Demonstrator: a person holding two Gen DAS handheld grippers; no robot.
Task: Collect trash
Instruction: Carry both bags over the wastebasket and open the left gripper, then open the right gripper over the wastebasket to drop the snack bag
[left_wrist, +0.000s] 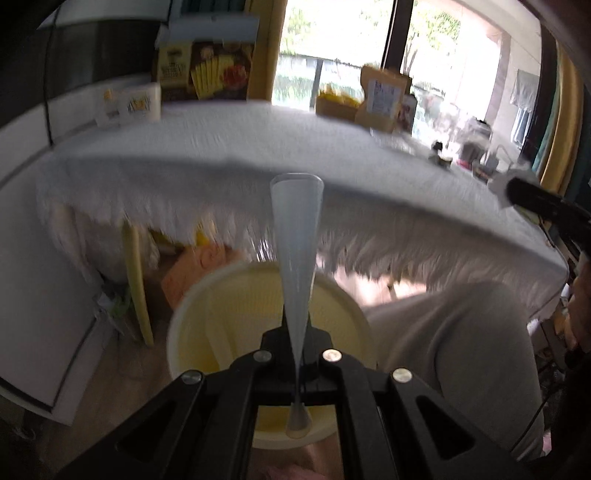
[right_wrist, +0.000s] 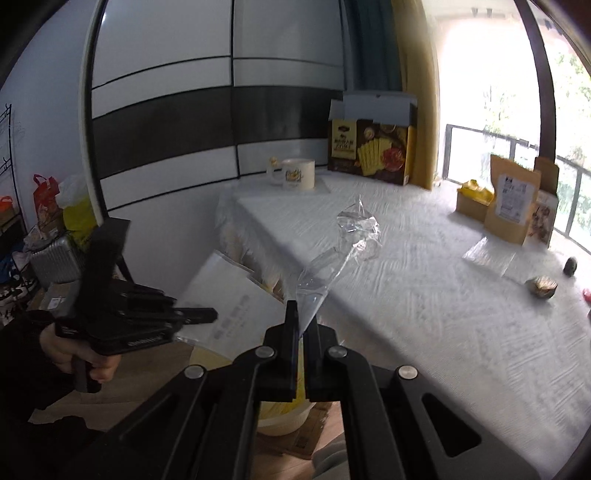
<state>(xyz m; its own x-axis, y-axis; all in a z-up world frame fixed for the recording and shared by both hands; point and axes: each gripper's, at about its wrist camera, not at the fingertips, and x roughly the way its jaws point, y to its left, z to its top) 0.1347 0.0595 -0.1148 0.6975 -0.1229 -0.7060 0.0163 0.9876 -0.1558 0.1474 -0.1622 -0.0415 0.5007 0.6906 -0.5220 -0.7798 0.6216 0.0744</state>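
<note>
Translucent plastic, flattened edge-on into a thin sheet (left_wrist: 297, 266), runs straight up the left wrist view from between the fingers of the left gripper (left_wrist: 298, 369), which are clamped together on its lower part. Its narrow foot pokes out behind the fingers and its wider top stands well past their tips. Directly beneath this gripper sits a pale yellow bin (left_wrist: 221, 332), its open mouth under the held sheet; the bin stands on the floor just in front of the fringed edge of the table (left_wrist: 221, 147), which is draped in a white cloth.

In the right wrist view the right gripper (right_wrist: 301, 332) has its fingers pressed together on the tail of a crumpled clear plastic wrapper (right_wrist: 347, 236). The wrapper juts forward and up beyond the fingertips, out over the near part of the table. A sliver of the yellow bin shows below these fingers, off the table's edge.

Far across the table from the bin stand a white mug (right_wrist: 295, 175) and a dark biscuit box (right_wrist: 369, 151).
</note>
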